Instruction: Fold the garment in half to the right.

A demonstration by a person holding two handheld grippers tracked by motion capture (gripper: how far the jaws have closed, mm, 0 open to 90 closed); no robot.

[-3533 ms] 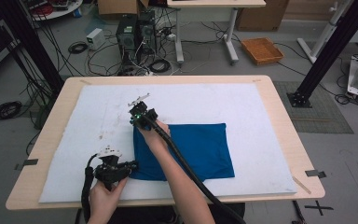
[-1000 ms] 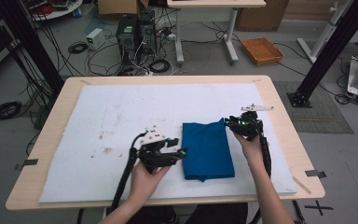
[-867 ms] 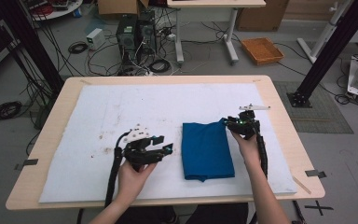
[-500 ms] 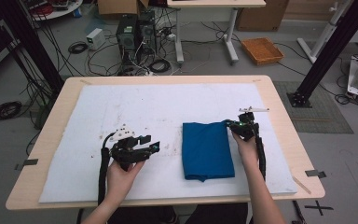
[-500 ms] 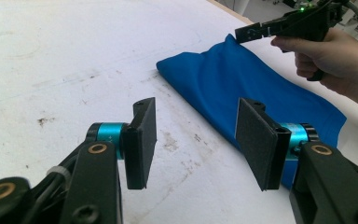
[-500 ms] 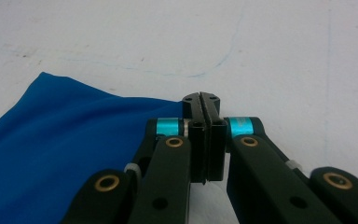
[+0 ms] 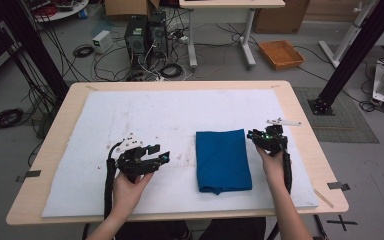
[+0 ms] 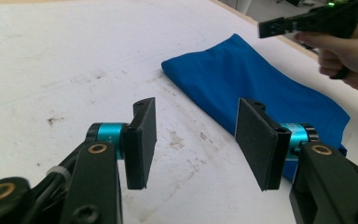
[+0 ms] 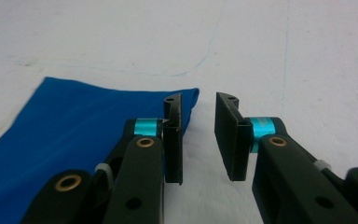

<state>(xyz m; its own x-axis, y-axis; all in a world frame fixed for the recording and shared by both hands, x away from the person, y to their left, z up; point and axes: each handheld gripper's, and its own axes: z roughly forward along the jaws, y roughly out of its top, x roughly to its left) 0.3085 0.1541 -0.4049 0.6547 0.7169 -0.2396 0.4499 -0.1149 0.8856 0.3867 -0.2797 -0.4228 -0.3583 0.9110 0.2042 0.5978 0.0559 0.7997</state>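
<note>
Left gripper shifted left off folded blue cloth, jaws wide, empty | right gripper jaws just reopened, narrow gap, empty, beside cloth's far corner | white surface

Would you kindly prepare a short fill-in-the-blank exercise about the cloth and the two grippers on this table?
1. The folded cloth is ____ in colour.
2. The cloth lies on a ____ mat covering the wooden table.
3. The left gripper has ____ between its open jaws.
4. In the high view, the right gripper sits near the cloth's upper ____ corner.

Missing words: blue; white; nothing; right
</note>
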